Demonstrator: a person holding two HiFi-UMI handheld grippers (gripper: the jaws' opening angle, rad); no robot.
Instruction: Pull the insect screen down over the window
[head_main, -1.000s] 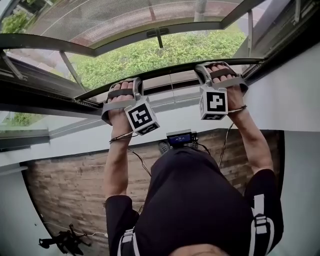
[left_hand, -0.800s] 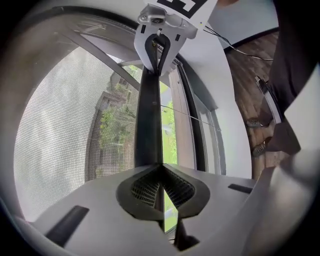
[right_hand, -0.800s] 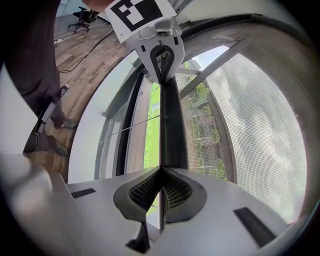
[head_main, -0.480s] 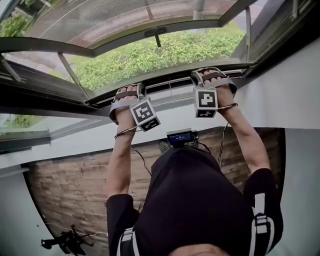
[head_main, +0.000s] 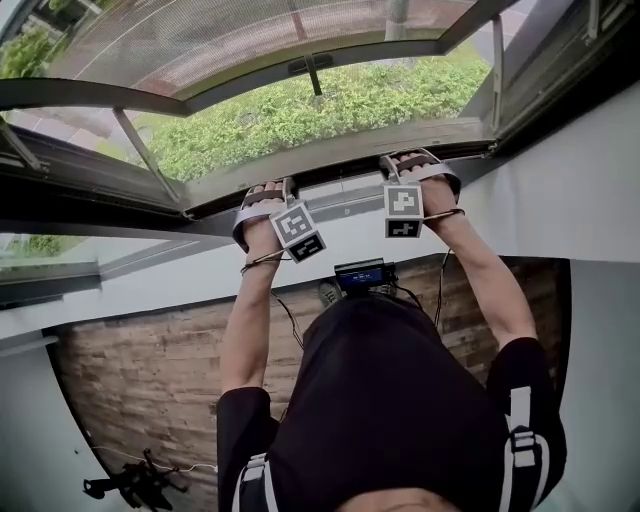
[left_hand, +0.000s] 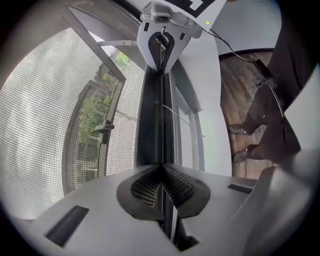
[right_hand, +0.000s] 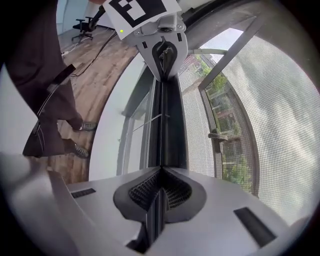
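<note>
Head view: left gripper (head_main: 265, 190) and right gripper (head_main: 412, 162) each clench the grey mesh insect screen's (head_main: 230, 40) dark metal bottom bar (left_hand: 151, 120), well apart along that bar.

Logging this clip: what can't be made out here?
Screen top: cut off by head view's upper edge.
How deep the bar's lip sits in the left gripper and right gripper: the jaws cover it in both gripper views.
Dark thing on floor: head view, too small.
</note>
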